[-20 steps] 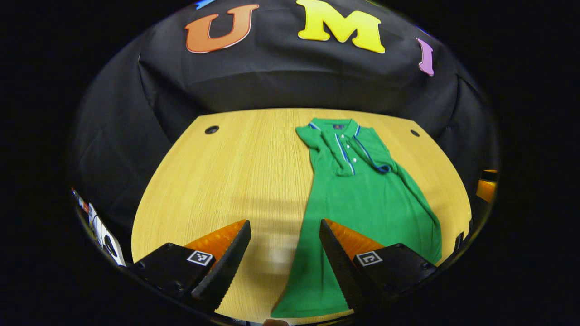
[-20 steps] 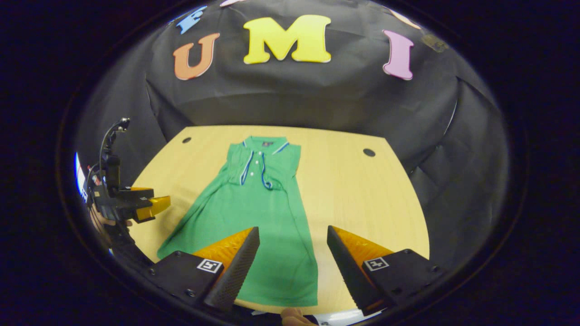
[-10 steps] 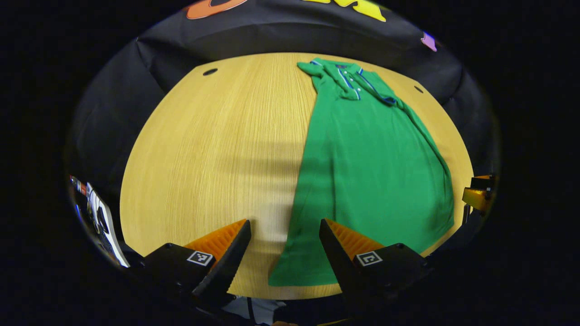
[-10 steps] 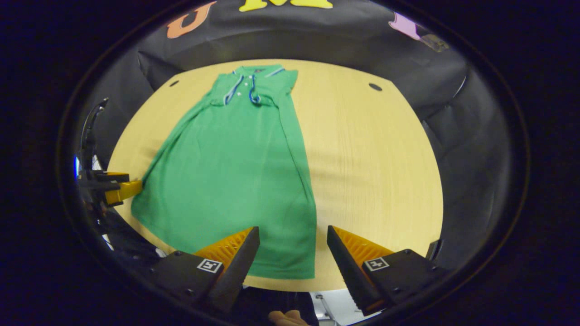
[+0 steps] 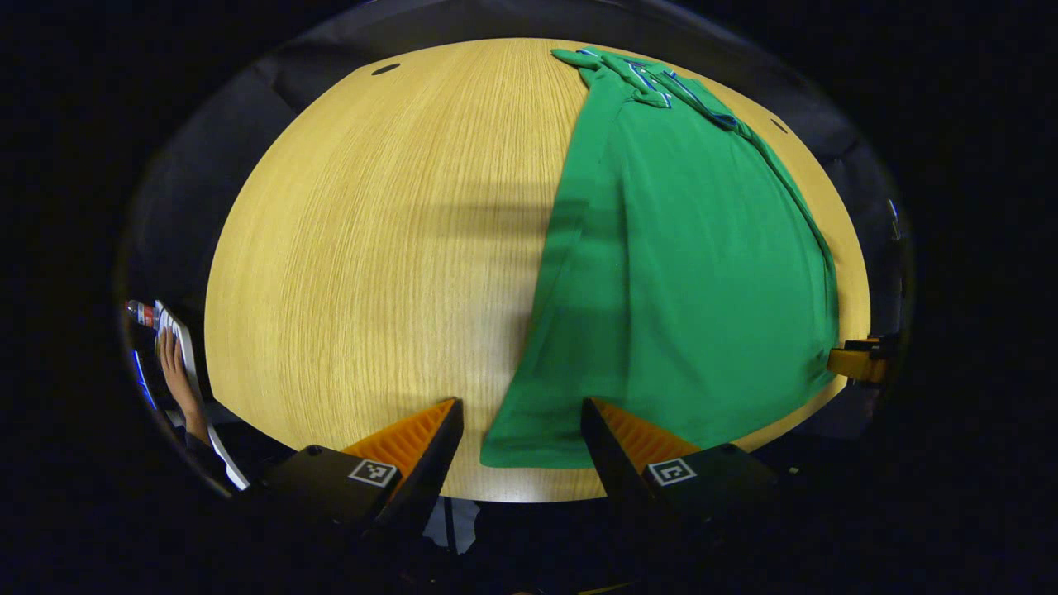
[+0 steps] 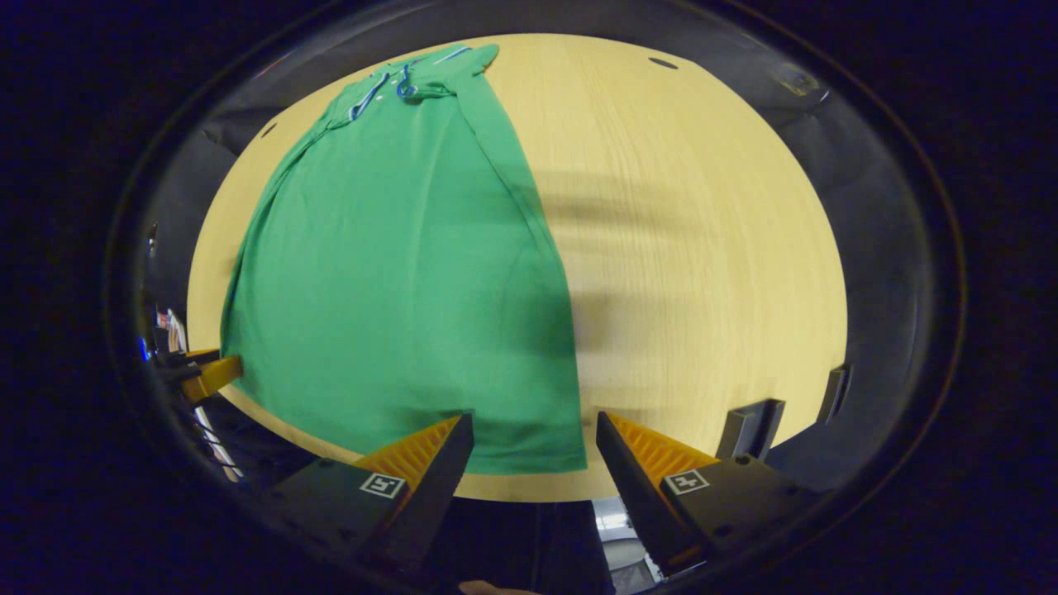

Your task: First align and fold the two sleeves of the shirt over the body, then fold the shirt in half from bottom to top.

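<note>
Hovering wide open over the near hem: left claw just above the shirt's bottom-left corner, right claw above the bottom-right corner, nothing gripped. Lying flat on the bench, sleeves already folded in, collar far ahead. Risk: pinching only the top layer, or uneven lifts, skewing the half-fold.

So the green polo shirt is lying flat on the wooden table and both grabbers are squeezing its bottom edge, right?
Not quite. The green polo shirt does lie flat on the wooden table, but the left gripper and right gripper are open, as each gripper's own view shows, at its bottom corners, not squeezing.
</note>
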